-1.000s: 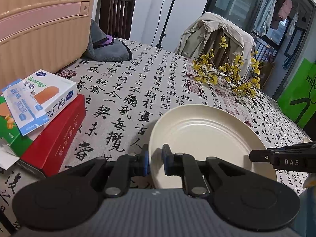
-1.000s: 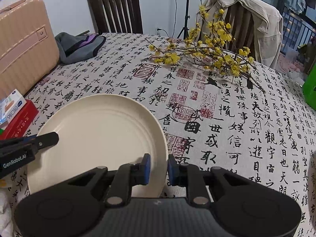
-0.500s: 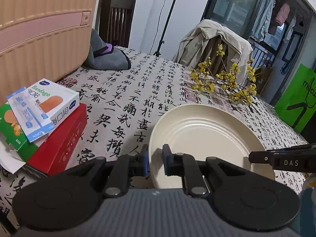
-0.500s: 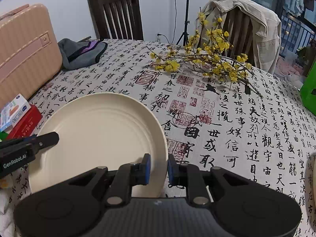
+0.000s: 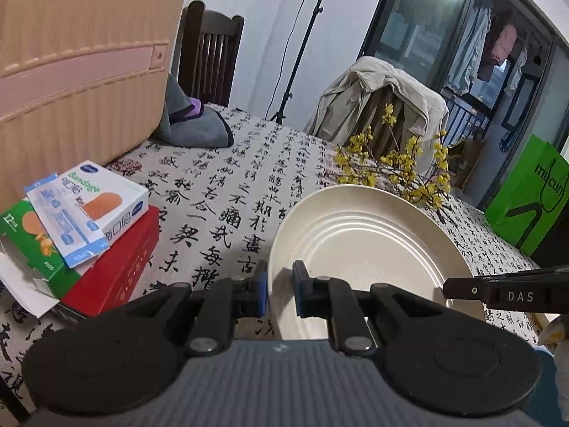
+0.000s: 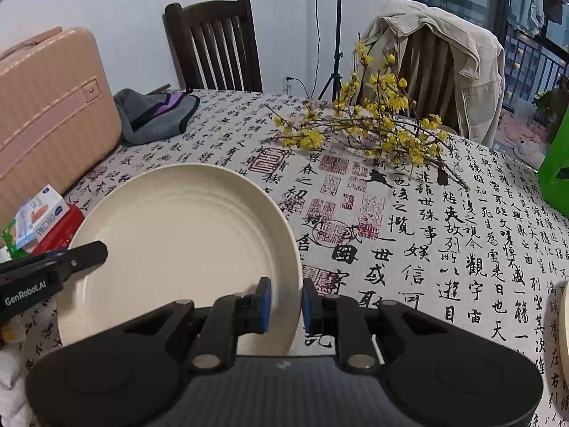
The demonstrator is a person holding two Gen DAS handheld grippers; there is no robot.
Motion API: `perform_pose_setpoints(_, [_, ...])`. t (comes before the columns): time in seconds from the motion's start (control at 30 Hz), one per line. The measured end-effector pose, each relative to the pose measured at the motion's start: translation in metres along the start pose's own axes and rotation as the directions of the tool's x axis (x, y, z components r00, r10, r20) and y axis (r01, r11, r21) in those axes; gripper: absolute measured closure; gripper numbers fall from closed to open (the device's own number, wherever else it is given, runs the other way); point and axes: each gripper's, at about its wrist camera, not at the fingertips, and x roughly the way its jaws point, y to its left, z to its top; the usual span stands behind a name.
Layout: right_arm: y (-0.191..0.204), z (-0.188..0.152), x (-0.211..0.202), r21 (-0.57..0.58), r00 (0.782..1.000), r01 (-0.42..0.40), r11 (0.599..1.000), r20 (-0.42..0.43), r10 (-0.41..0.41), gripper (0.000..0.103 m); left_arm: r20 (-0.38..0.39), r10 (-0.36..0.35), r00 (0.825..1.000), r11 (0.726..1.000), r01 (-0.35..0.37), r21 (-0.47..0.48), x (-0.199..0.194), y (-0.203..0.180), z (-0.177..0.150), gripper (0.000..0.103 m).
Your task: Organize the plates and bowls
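1. Both grippers pinch one cream plate (image 5: pixel 366 249) by opposite rims, carried above the calligraphy-print tablecloth (image 5: pixel 227 192). The left gripper (image 5: pixel 280 291) is clenched on the plate's near-left edge; the right gripper (image 6: pixel 286 306) is clenched on its near-right edge.
2. Risk: each grip is a thin rim pinch w/ blue pads. If the 2 hands drift apart or twist unevenly, the smooth plate could slip out, prob. dropping onto the table.
3. Risk: the yellow-flower branches (image 6: pixel 373 131) lie just beyond the plate's far rim. A forward sweep could snag or drag them.
4. Risk: the stacked boxes (image 5: pixel 78 220) sit near the left side; a swing that way may knock them.
5. At the right view's edge, a pale rim (image 6: pixel 558 338), maybe another dish, sits on the cloth; can't tell which kind.
6. Writing: "DAS" on the right gripper's finger in the left view; "GenRobot.AI" on the left gripper's body in the right view.
7. The top box reads "Bandage" and "OPEN". The green bag (image 5: pixel 530 199) shows partial lettering, approx. "mucun".
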Motion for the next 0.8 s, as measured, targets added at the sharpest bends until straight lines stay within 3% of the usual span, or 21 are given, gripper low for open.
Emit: perform_pose_setpoints(0.8, [-0.003,-0.002,-0.017,0.049,0.999,-0.026,0.998,0.021,0.025,0.086,0.071,-0.035,0.997,0.999,0.037,-0.025,-0.025,0.000,0.005,0.089])
